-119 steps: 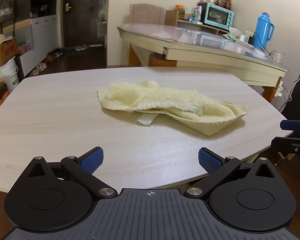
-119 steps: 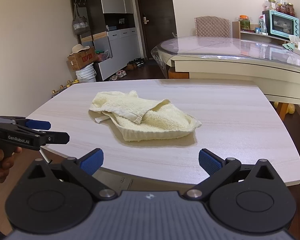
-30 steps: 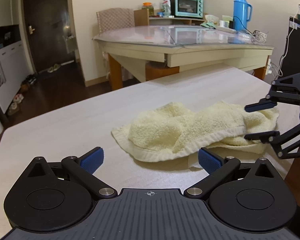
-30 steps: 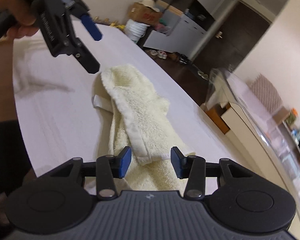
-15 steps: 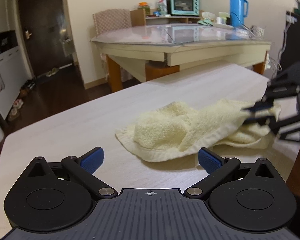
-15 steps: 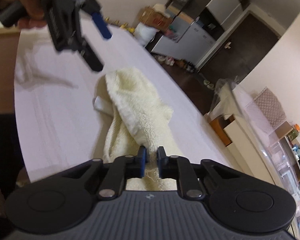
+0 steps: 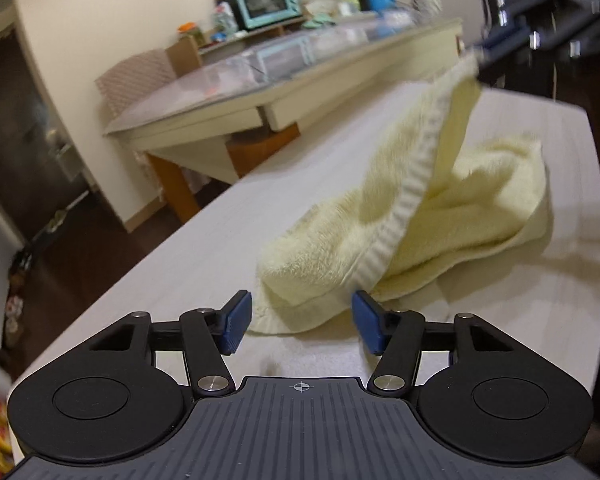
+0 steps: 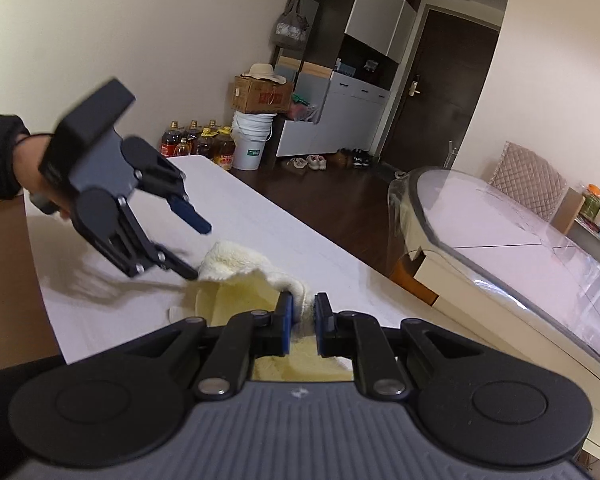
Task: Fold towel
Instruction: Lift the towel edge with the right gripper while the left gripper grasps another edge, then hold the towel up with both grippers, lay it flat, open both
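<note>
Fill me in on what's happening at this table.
A person with a gripper in each hand is starting to fold a yellow towel on the table. The right gripper is shut on one corner and holds it raised off the table. The left gripper is open, its fingers either side of the near end, not yet gripping.

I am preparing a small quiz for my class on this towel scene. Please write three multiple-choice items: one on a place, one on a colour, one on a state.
1. Where does the towel lie?
A. on the floor
B. partly on the pale table, one corner lifted
C. inside a bucket

2. What colour is it?
A. pale yellow
B. red
C. dark green

3. How is the left gripper?
A. shut on the towel
B. out of view
C. open, jaws apart at the towel's near end

Answers: 1 B, the right gripper pinches a raised corner; 2 A, cream terry shows; 3 C, both blue pads stand apart.
</note>
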A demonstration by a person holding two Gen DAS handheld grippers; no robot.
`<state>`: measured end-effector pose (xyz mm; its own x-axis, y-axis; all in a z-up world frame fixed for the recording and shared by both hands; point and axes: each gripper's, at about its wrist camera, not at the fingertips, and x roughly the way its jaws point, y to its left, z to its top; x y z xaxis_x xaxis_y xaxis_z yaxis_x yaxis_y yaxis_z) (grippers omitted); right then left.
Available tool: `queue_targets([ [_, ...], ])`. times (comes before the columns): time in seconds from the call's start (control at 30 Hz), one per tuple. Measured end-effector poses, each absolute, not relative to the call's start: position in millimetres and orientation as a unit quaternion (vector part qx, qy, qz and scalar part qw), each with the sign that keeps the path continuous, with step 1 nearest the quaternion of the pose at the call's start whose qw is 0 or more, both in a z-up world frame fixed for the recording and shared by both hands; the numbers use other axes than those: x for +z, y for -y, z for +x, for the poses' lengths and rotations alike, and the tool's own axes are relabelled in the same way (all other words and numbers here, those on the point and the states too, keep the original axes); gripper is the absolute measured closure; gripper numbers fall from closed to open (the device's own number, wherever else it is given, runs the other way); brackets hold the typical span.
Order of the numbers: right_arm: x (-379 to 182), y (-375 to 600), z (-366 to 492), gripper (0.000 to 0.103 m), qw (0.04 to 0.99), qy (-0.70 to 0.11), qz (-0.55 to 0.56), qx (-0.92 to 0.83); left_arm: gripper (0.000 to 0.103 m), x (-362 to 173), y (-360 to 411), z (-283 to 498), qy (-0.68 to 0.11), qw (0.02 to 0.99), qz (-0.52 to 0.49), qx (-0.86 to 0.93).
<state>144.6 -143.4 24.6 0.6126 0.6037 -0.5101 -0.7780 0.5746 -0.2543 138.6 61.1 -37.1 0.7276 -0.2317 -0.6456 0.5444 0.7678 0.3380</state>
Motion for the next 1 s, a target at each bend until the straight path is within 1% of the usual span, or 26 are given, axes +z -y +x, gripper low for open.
queue_targets([
  [0.07, 28, 146, 148, 0.090, 0.870, -0.188, -0.224, 0.396, 0.041, -40, -54, 136, -0.289, 0.885, 0.289, -0.224],
  [0.13, 31, 149, 150, 0.090, 0.872, -0.191, -0.214, 0.396, 0.036, -43, -46, 134, -0.279, 0.877, 0.315, -0.230],
  [0.27, 40, 155, 151, 0.090, 0.878, -0.180, -0.204, 0.394, 0.036, -48, -35, 135, -0.268, 0.873, 0.334, -0.232],
  [0.3, 42, 157, 152, 0.090, 0.879, -0.178, -0.198, 0.396, 0.039, -49, -33, 135, -0.265, 0.874, 0.336, -0.232],
  [0.37, 49, 159, 151, 0.090, 0.881, -0.171, -0.188, 0.399, 0.052, -50, -33, 141, -0.273, 0.875, 0.323, -0.235],
  [0.4, 51, 159, 153, 0.090, 0.882, -0.168, -0.187, 0.399, 0.067, -49, -34, 143, -0.278, 0.877, 0.311, -0.239],
  [0.43, 53, 160, 152, 0.090, 0.883, -0.165, -0.186, 0.399, 0.075, -49, -36, 145, -0.283, 0.878, 0.299, -0.243],
  [0.47, 53, 162, 152, 0.090, 0.882, -0.166, -0.185, 0.399, 0.079, -48, -37, 146, -0.282, 0.881, 0.292, -0.244],
  [0.5, 51, 163, 153, 0.090, 0.883, -0.167, -0.186, 0.398, 0.086, -47, -38, 147, -0.281, 0.883, 0.284, -0.245],
  [0.53, 50, 165, 154, 0.090, 0.884, -0.168, -0.186, 0.394, 0.089, -44, -39, 146, -0.280, 0.884, 0.284, -0.245],
  [0.77, 48, 181, 155, 0.090, 0.891, -0.173, -0.184, 0.376, 0.091, -23, -42, 138, -0.284, 0.883, 0.279, -0.249],
  [0.8, 49, 182, 155, 0.090, 0.893, -0.171, -0.181, 0.374, 0.092, -6, -40, 144, -0.289, 0.880, 0.280, -0.254],
  [0.83, 50, 183, 156, 0.090, 0.895, -0.169, -0.179, 0.373, 0.091, -2, -39, 143, -0.294, 0.876, 0.282, -0.259],
  [1.0, 55, 193, 148, 0.091, 0.900, -0.152, -0.170, 0.372, 0.092, 4, -38, 138, -0.297, 0.873, 0.280, -0.268],
])
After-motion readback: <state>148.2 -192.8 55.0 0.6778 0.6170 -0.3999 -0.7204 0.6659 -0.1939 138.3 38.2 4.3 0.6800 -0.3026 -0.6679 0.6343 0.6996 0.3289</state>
